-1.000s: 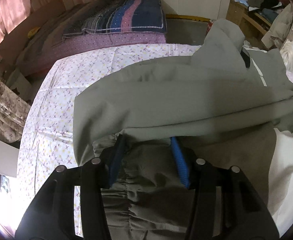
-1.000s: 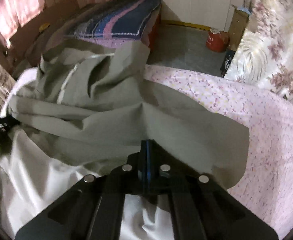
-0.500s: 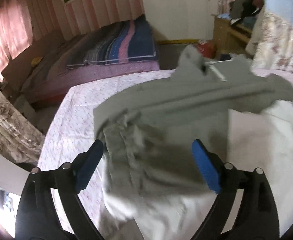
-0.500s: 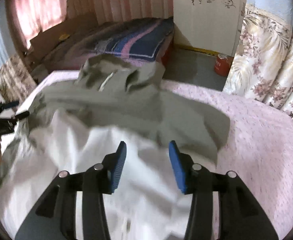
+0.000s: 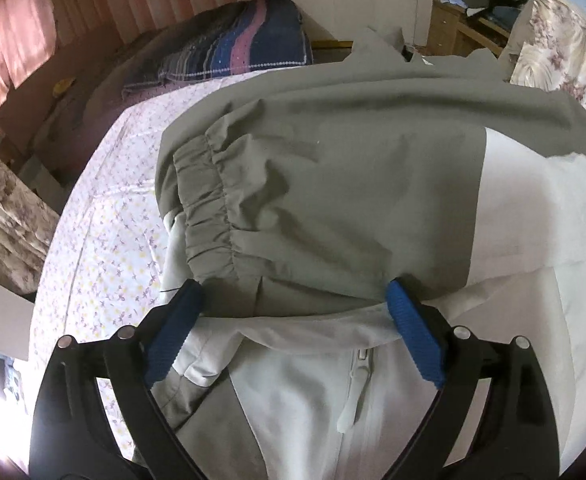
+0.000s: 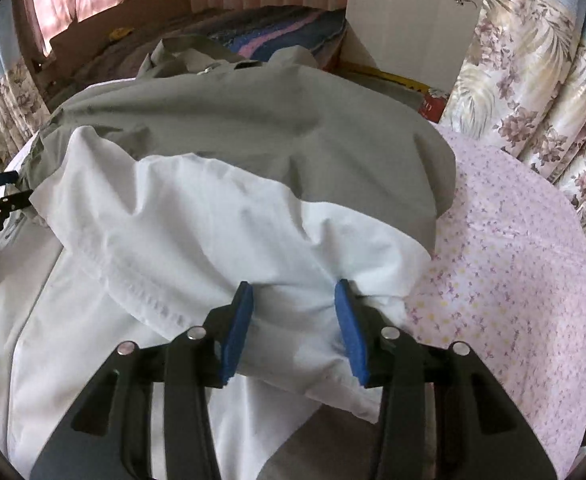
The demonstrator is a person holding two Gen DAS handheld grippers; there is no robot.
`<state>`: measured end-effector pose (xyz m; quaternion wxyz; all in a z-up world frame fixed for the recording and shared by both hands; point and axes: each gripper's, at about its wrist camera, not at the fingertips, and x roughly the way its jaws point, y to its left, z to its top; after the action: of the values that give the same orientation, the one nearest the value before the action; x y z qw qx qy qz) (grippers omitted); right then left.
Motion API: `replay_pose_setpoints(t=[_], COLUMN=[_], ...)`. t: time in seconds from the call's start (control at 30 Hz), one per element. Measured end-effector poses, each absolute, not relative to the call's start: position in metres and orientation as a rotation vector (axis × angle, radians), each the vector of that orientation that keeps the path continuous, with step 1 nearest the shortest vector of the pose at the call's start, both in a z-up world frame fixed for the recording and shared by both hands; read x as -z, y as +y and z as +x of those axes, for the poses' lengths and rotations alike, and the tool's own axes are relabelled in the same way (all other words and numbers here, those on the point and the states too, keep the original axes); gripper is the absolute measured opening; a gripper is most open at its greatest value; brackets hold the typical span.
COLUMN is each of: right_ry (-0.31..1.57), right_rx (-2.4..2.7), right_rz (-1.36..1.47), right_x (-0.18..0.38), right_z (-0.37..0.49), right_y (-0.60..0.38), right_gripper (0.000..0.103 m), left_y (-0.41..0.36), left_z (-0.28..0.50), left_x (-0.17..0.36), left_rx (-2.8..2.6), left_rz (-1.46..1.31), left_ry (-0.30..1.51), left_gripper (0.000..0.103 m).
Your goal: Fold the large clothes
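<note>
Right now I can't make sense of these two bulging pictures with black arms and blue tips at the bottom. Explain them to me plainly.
No robot is here: a person holds a hand tool with two fingers in each hand, and a small wide-angle camera on each tool looks forward along the fingers, so everything looks curved. One picture comes from the left tool, the other from the right.

The black arms with blue pads are those tools. The left gripper stands wide open; the right gripper is partly open. Neither holds anything; cloth merely lies between and under the pads.

Beneath them a grey and white jacket lies on a bed covered by a pink flowered sheet. A grey sleeve with a gathered cuff is folded over the jacket on the left side, and a white sleeve on the right.
</note>
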<state>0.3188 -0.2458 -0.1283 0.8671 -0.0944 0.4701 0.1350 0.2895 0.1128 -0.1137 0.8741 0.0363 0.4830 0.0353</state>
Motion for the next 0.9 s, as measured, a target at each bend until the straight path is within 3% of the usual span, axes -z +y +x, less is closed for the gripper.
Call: replay_pose_setpoints(t=[0.07, 0.17, 0.37, 0.67, 0.9], right_ry=[0.971, 0.925, 0.706, 0.611, 0.68], right_rx=[-0.286, -0.324, -0.327, -0.091, 0.058], right_rz=[-0.177, -0.085, 0.0, 0.114, 0.1], right_x=[0.123, 0.104, 0.045, 0.053, 0.081], right_z=[0.313, 0.289, 0.202, 0.085, 0.044], right_y=[-0.248, -0.254, -0.27, -0.306, -0.332], right_gripper=[0.051, 0.079, 0.101, 0.101, 0.101], left_y=[0.112, 0.119, 0.125, 0.136, 0.129], left_z=[0.285, 0.271, 0.207, 0.058, -0.008], left_x=[0.108, 0.095, 0.054, 0.031, 0.054], left_rx=[-0.078, -0.081, -0.098, -0.195, -0.285], left_rz=[0.082, 0.069, 0.016, -0.153, -0.08], left_ry=[1.002, 0.977, 0.87, 0.624, 0.616], left_gripper=[0.094, 0.1, 0.1, 0.1, 0.1])
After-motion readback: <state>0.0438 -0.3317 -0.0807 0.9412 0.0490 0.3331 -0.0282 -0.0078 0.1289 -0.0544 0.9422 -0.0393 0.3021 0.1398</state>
